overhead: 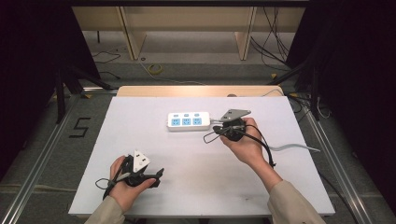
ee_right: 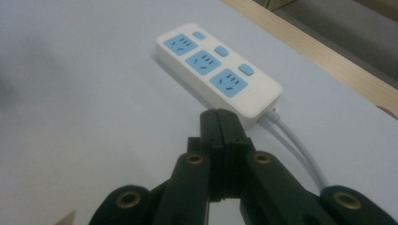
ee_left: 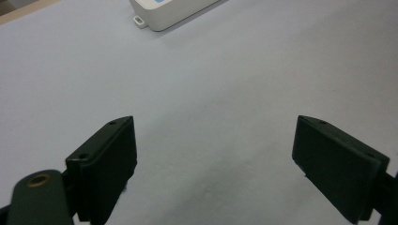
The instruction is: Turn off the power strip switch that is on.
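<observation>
Power strip [overhead: 188, 121]: white, three blue sockets in a row, each with its own small blue switch; lies flat on the far middle of the white table [overhead: 196, 186], long side running left to right in the high view.
Strip's cable [ee_right: 300, 150]: pale grey, leaves the strip's right end and runs off toward the table's right edge.
Right gripper [ee_right: 219, 123]: jaws pressed together with nothing between them; tips sit just beside the strip's cable end, right above the spot where the cable comes out; whether they touch the casing I cannot tell.
Right hand [overhead: 245, 142]: holds its gripper level, pointing left at the strip.
Left gripper [ee_left: 216, 154]: jaws stand wide apart over bare table, nothing between them.
Left hand [overhead: 125, 179]: rests near the table's front edge, well apart from the strip, gripper pointing right.
Strip in the left gripper view: one white corner [ee_left: 169, 11] at the top edge, far from the jaws.
</observation>
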Demonstrator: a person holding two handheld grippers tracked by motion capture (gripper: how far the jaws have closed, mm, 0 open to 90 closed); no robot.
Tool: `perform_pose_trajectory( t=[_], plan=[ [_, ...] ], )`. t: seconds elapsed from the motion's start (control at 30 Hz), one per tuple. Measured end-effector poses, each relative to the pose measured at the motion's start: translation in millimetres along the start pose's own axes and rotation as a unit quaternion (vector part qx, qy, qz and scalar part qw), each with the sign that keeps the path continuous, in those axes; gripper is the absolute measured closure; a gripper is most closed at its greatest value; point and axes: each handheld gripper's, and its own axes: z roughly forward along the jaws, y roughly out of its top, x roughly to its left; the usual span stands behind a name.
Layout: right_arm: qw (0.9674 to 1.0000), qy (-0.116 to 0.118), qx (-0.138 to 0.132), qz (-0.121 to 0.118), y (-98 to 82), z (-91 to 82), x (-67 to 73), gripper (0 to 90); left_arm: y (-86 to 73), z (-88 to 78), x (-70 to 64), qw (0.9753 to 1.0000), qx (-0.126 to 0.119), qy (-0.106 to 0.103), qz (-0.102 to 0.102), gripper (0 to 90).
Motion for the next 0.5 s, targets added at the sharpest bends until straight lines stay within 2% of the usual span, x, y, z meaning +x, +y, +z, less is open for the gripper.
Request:
perform_pose_trajectory(
  t=[0.5],
  plan=[
    [1.0,0.0,-0.001,-0.001,9.6,9.1,0.4,90.0,0.0,0.1,0.0,1.0,0.0,0.0,0.0,14.0]
  ],
)
